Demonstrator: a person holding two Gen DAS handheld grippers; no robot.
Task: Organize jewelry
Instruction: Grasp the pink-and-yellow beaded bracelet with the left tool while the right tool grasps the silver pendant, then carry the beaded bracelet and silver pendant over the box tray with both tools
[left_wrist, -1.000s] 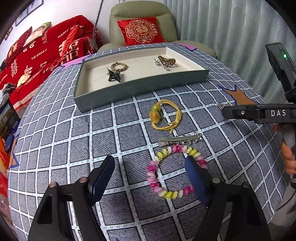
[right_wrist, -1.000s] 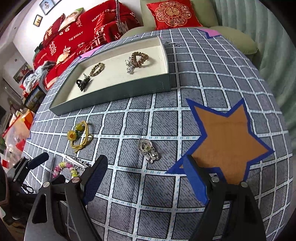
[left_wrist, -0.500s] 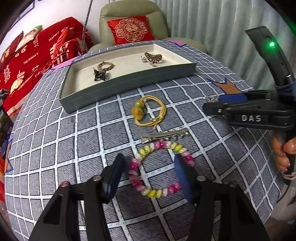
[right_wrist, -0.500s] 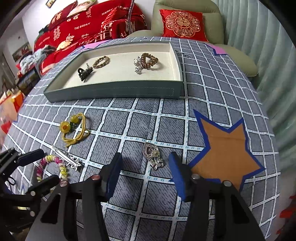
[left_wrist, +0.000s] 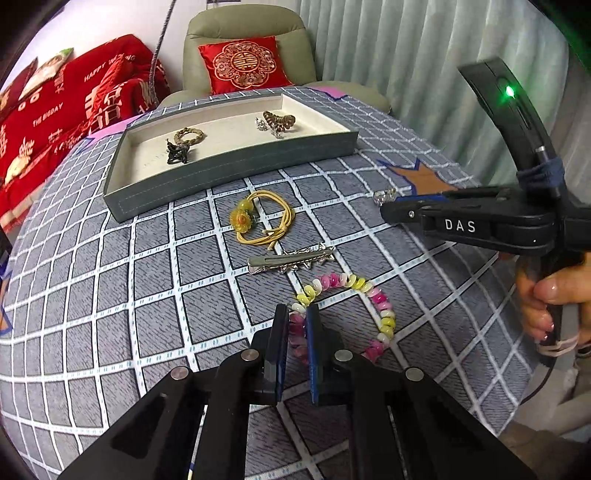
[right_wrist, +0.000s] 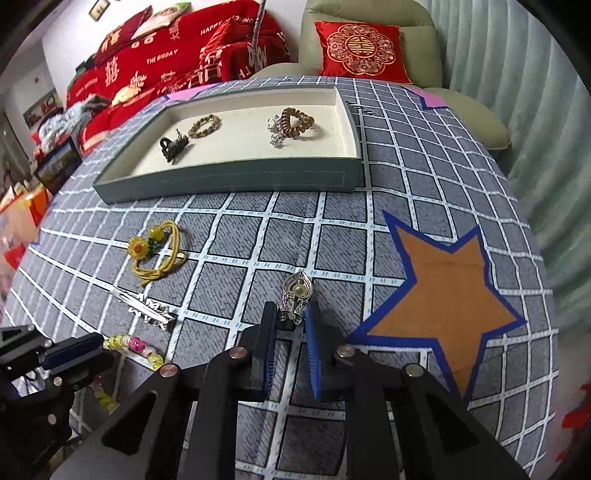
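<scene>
Four pieces lie in the tray (right_wrist: 229, 181); left tool (left_wrist: 296, 314) has just closed on the bead bracelet (left_wrist: 369, 291); right tool (right_wrist: 291, 314) on the silver brooch (right_wrist: 297, 290); hair tie (left_wrist: 258, 221) and clip (left_wrist: 291, 256) remain mid-bench.

Pink-yellow bead bracelet (left_wrist: 347, 310), grey white-grid cloth (left_wrist: 110, 295), perhaps teal tray (left_wrist: 229, 173)

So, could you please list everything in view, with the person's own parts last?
tray: one, grey-green with cream lining, far side of table
items in tray: four, black claw clip, braided tie, brown coil tie, silver piece
yellow flower hair tie: one, before the tray
silver hair clip: one, beside the bracelet
beaded bracelet: one, pink and yellow, in left fingers
silver brooch: one, in right fingers
tablecloth: grey grid, orange star
left gripper: shut on bracelet
right gripper: shut on brooch
hand: one, holding right gripper
</scene>
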